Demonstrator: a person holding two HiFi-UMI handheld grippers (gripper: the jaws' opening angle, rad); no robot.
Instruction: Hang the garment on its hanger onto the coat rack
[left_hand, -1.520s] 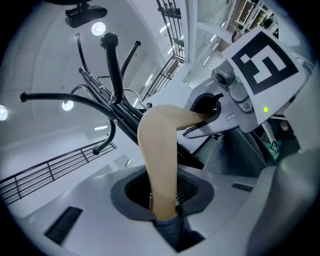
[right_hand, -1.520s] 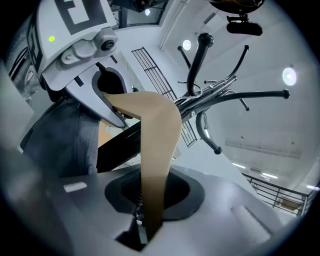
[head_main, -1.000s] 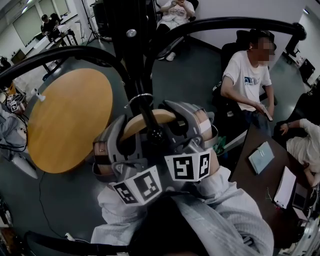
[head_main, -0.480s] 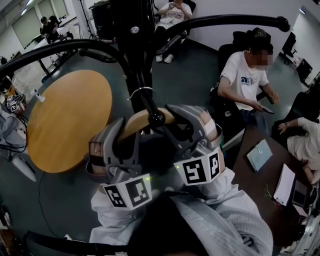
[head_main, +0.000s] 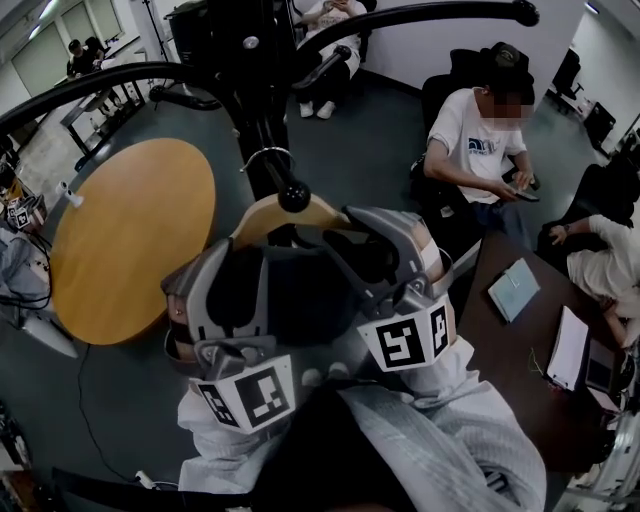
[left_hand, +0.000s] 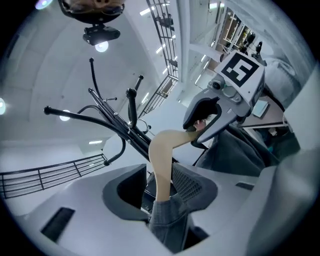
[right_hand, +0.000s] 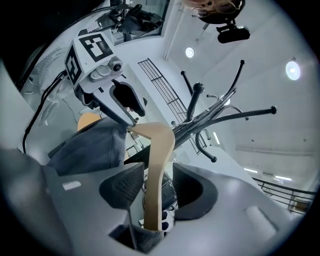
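Both grippers opening around the hanger, beside the rack.
The left gripper's (left_hand: 161, 186) jaws are being spread, with one wooden arm of the hanger (left_hand: 162, 152) between them. The right gripper's (right_hand: 156, 189) jaws are likewise being spread, clear of the other arm. The grey garment (head_main: 300, 290) is draped over the hanger. The rack (head_main: 256, 95) is seen at 12 o'clock.

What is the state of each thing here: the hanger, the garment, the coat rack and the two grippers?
hanger: its hook seemingly over an arm of the coat rack.
garment: draped on the hanger.
coat rack: standing.
left gripper: jaws opening, hanger between them, unclamped.
right gripper: the same.
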